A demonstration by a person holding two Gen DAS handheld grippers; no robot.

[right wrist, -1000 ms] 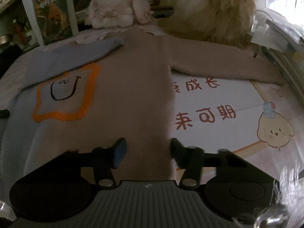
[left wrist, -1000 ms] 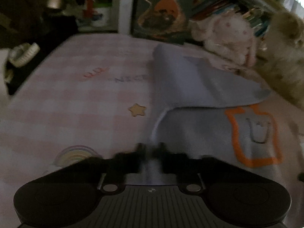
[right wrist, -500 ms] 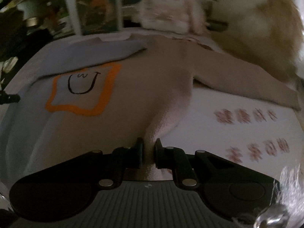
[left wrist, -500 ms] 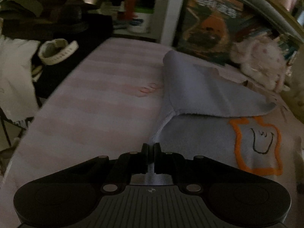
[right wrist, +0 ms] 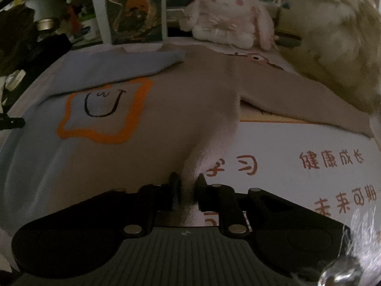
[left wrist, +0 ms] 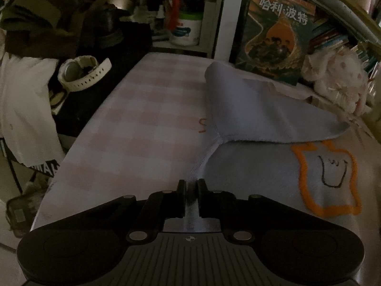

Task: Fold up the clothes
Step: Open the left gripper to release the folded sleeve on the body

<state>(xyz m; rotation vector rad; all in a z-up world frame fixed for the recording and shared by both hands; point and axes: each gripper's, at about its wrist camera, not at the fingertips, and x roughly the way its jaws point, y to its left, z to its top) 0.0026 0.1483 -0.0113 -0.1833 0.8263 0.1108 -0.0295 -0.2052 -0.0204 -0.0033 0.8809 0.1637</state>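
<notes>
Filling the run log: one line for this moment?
fold clothes | left tongs: shut on sweater hem | right tongs: shut on hem | blue sleeve folded

A dim home bedroom. A fluffy white plush rabbit (right wrist: 228, 16) sits at top centre beside crowded bookshelves (left wrist: 333, 35). A pink checked printed bed sheet (left wrist: 147, 119) fills the middle.

Plush rabbit (right wrist: 228, 16): sitting at the far edge.
Cat (right wrist: 343, 38): sitting beside it.
Wristwatch (left wrist: 83, 74): lying left.
Book (left wrist: 273, 35): standing upright.

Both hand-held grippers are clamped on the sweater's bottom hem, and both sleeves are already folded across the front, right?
Not quite. Only the blue sleeve is folded across the sweater; the right wrist view shows the beige sleeve still spread out. Both hand-held grippers, left and right, do clamp the hem.
</notes>
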